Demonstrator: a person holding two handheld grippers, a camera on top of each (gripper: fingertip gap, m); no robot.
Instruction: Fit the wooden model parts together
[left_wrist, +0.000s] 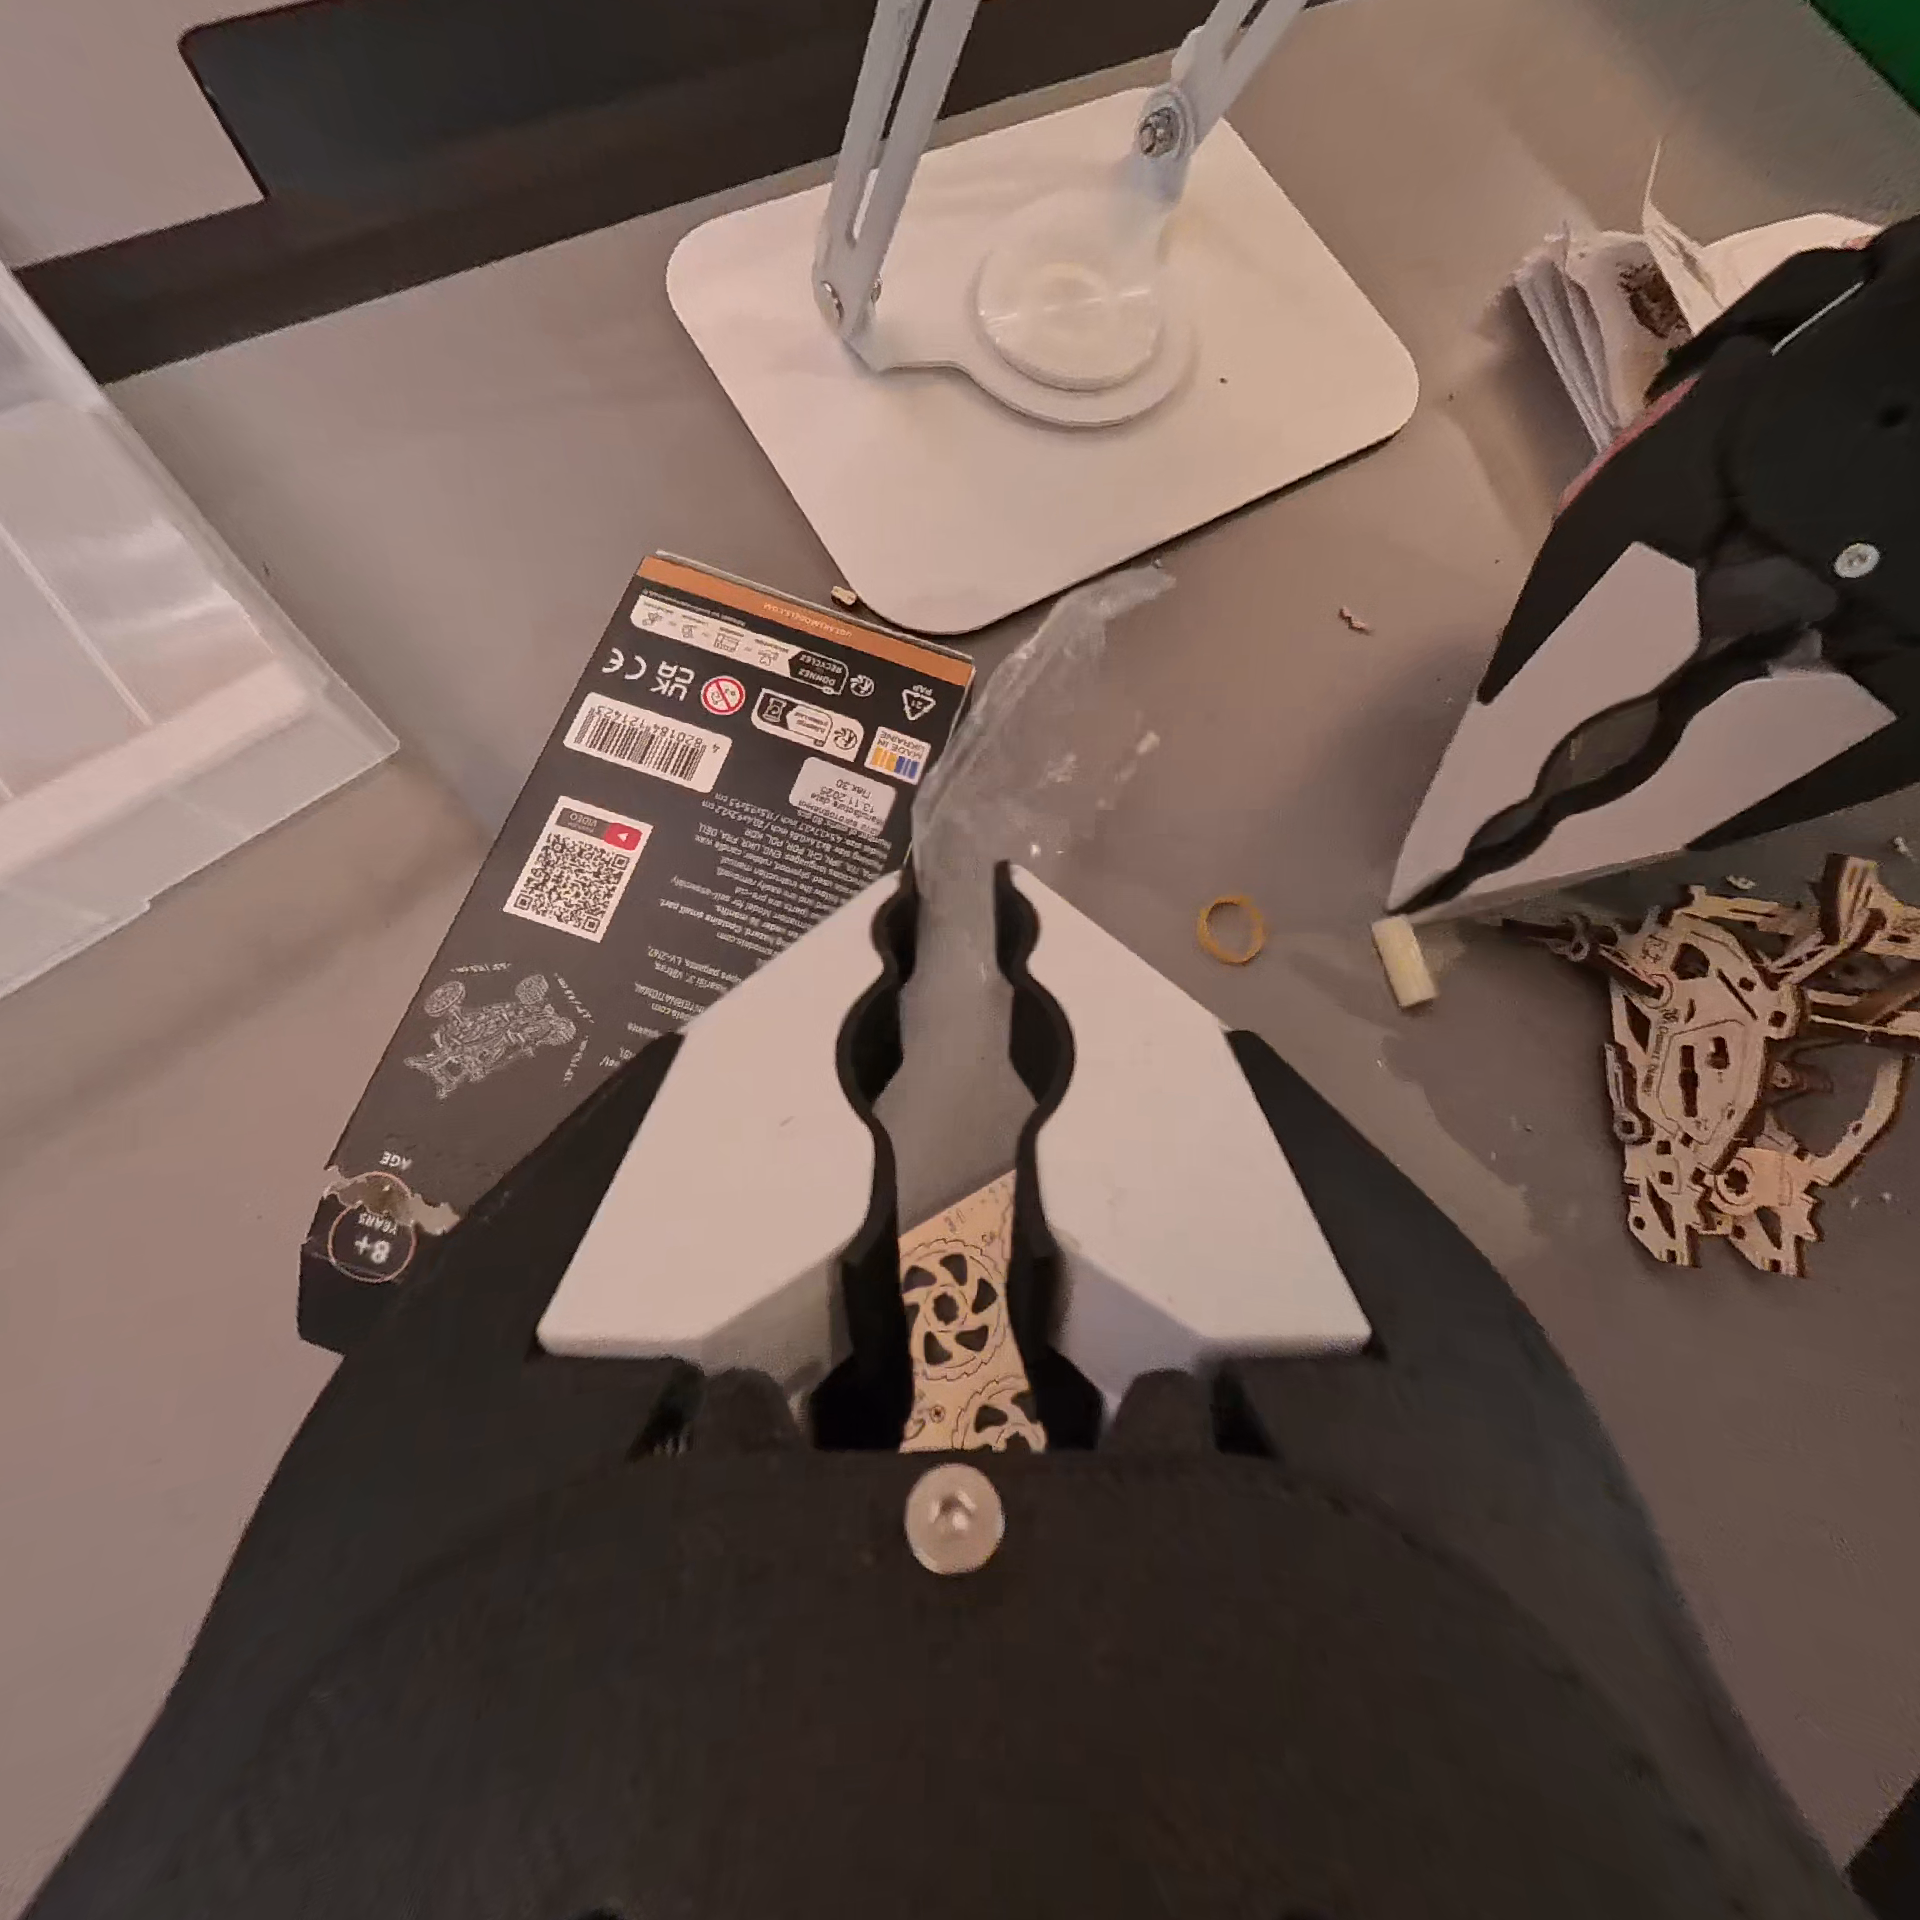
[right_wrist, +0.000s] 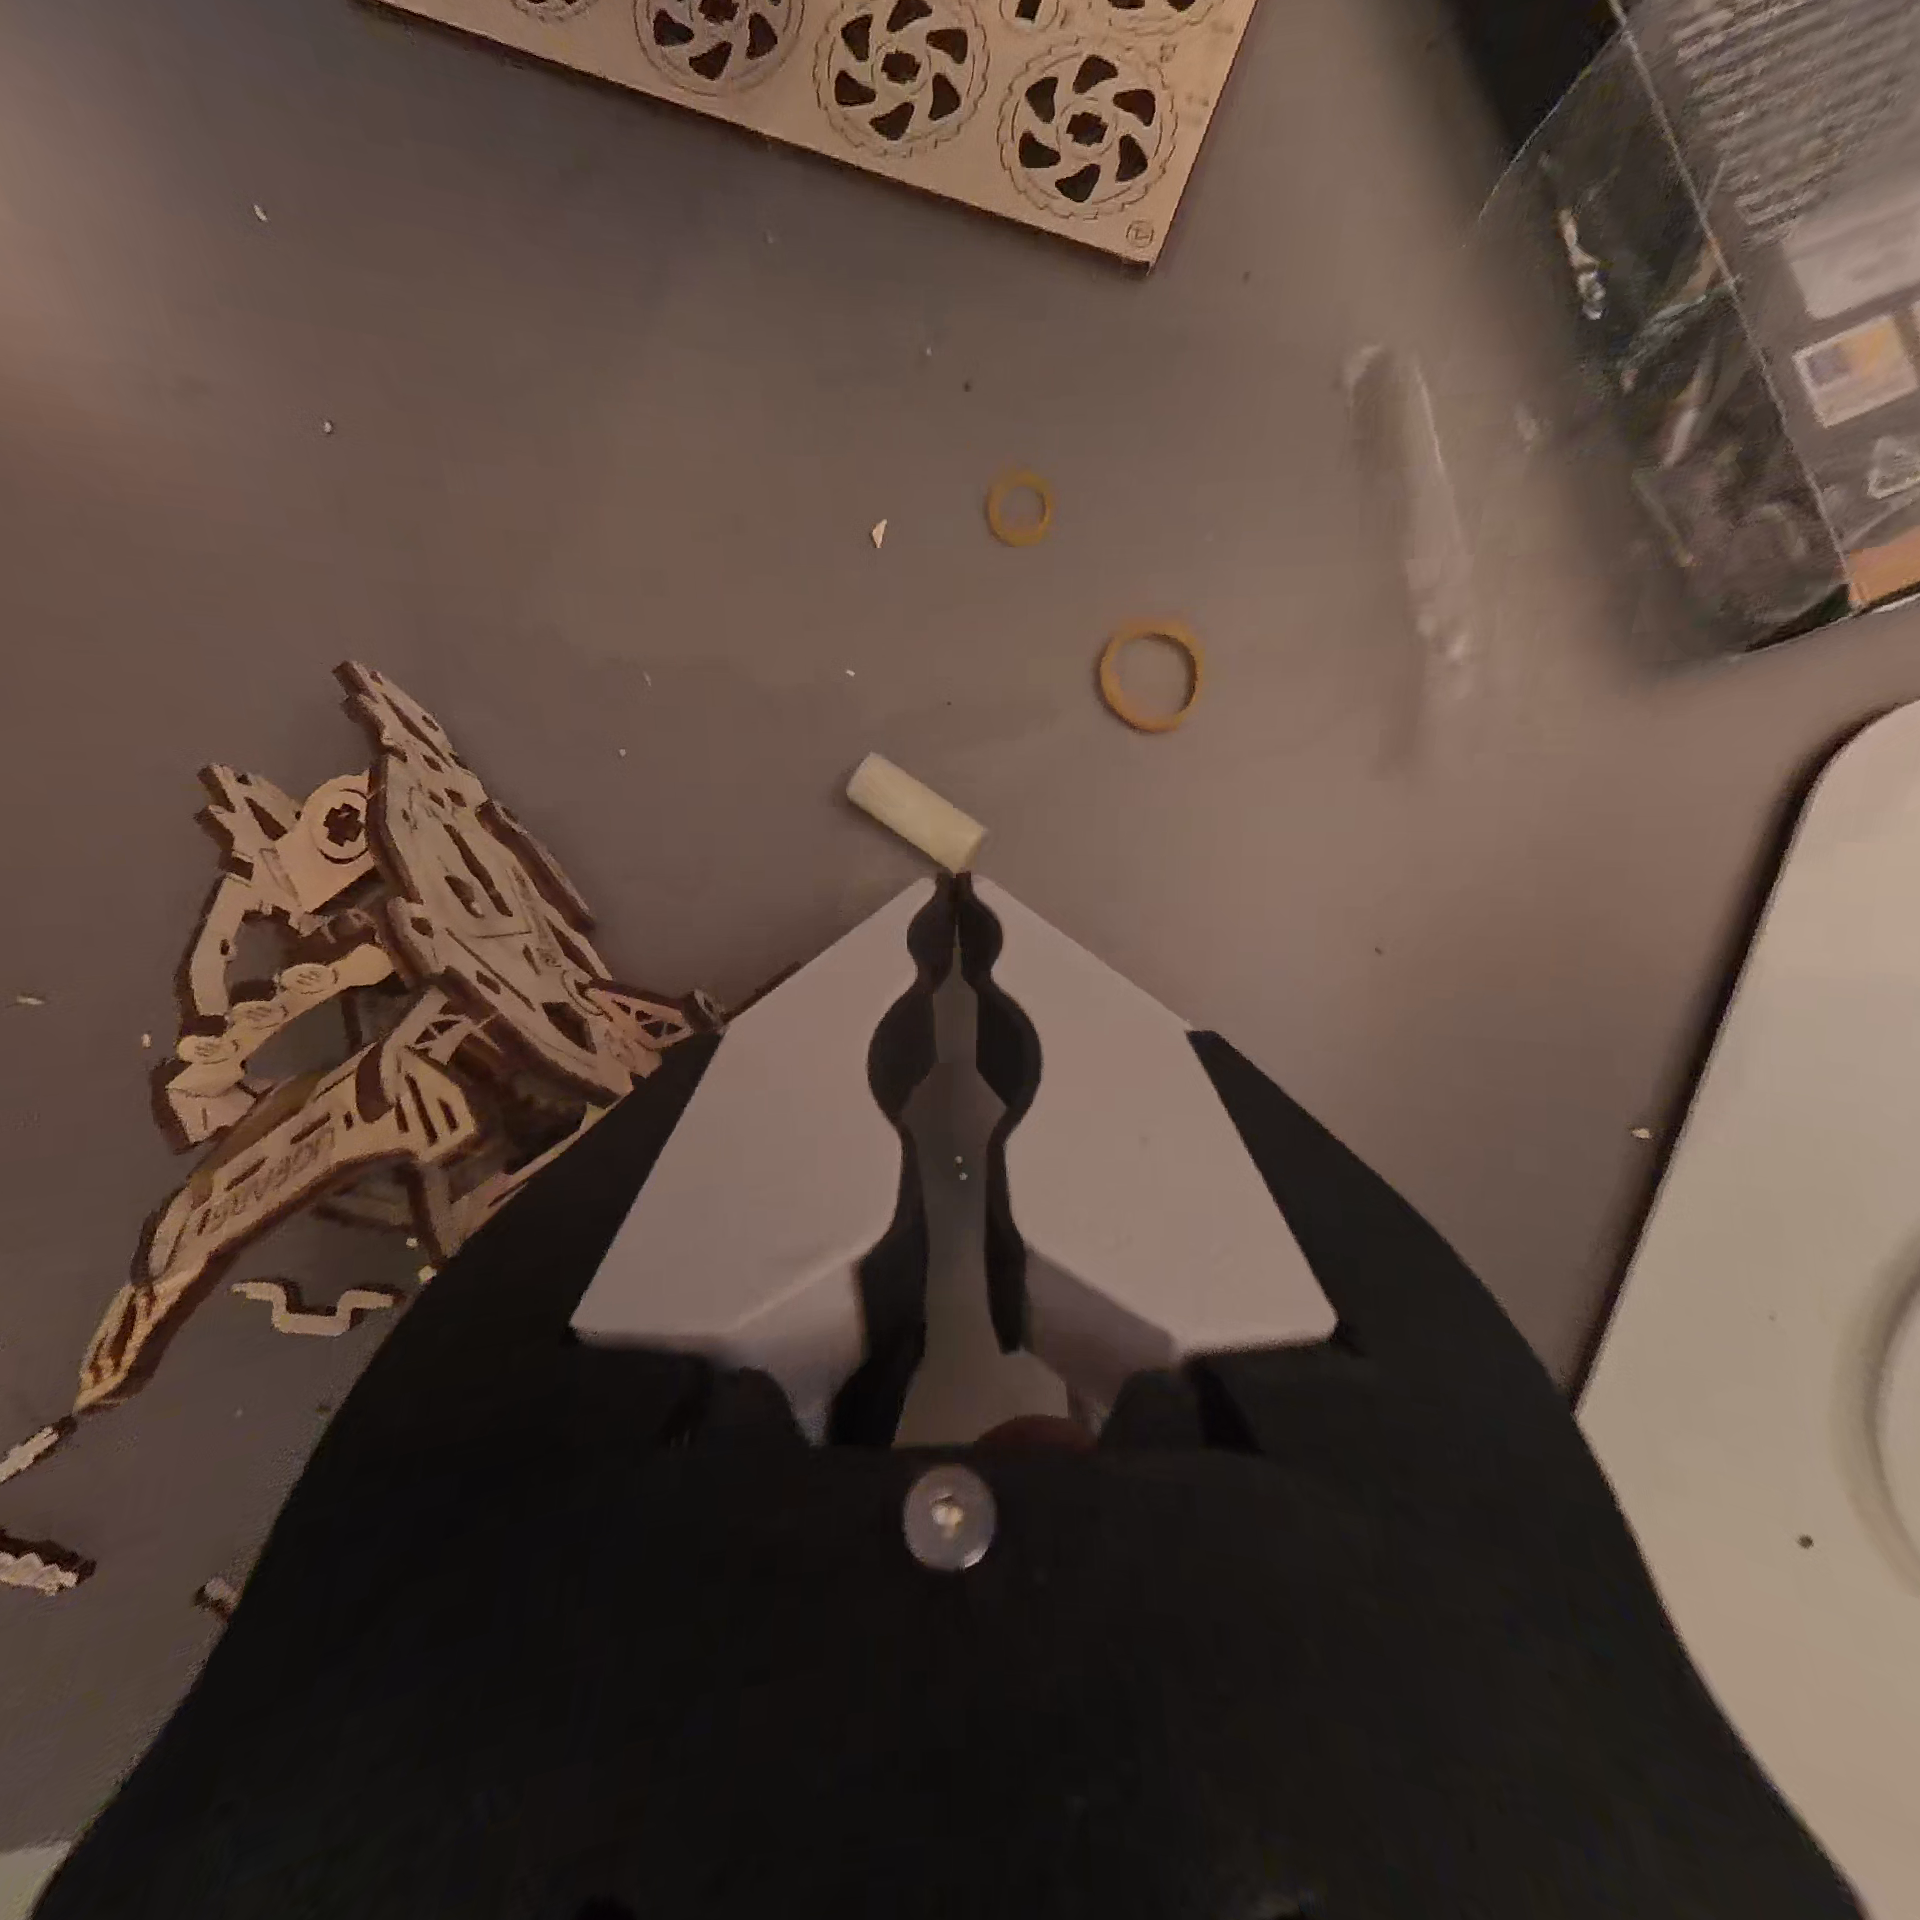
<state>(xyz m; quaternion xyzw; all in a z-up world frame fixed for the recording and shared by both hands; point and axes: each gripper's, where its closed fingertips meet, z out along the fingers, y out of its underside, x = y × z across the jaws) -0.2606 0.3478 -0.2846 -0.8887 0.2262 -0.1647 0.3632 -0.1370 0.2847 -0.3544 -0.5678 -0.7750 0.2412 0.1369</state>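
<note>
My right gripper (right_wrist: 954, 883) is shut, with nothing between its pads. Its tips sit right at the near end of a small pale cylinder (right_wrist: 914, 810) lying on the grey table (right_wrist: 623, 520). The left wrist view shows the same: shut tips (left_wrist: 1397, 916) at the cylinder (left_wrist: 1405, 961). A partly built wooden model (right_wrist: 395, 997) lies left of the right gripper, and also shows in the left wrist view (left_wrist: 1725, 1060). My left gripper (left_wrist: 953, 883) is open a little and empty, above a strip of clear plastic wrap (left_wrist: 1049, 707). A wooden sheet of gear parts (right_wrist: 935, 114) lies beyond; part of it shows under the left gripper (left_wrist: 956, 1320).
A black printed box (left_wrist: 644, 862) lies left of the left gripper. A white lamp base (left_wrist: 1039, 353) stands behind. A clear plastic container (left_wrist: 125, 675) is at far left. Two tan rings (right_wrist: 1151, 675) (right_wrist: 1019, 508) and wood scraps (right_wrist: 312, 1309) lie on the table. Folded papers (left_wrist: 1590, 312) lie at back right. Across from one pair of fingers to the other is roughly 15 cm.
</note>
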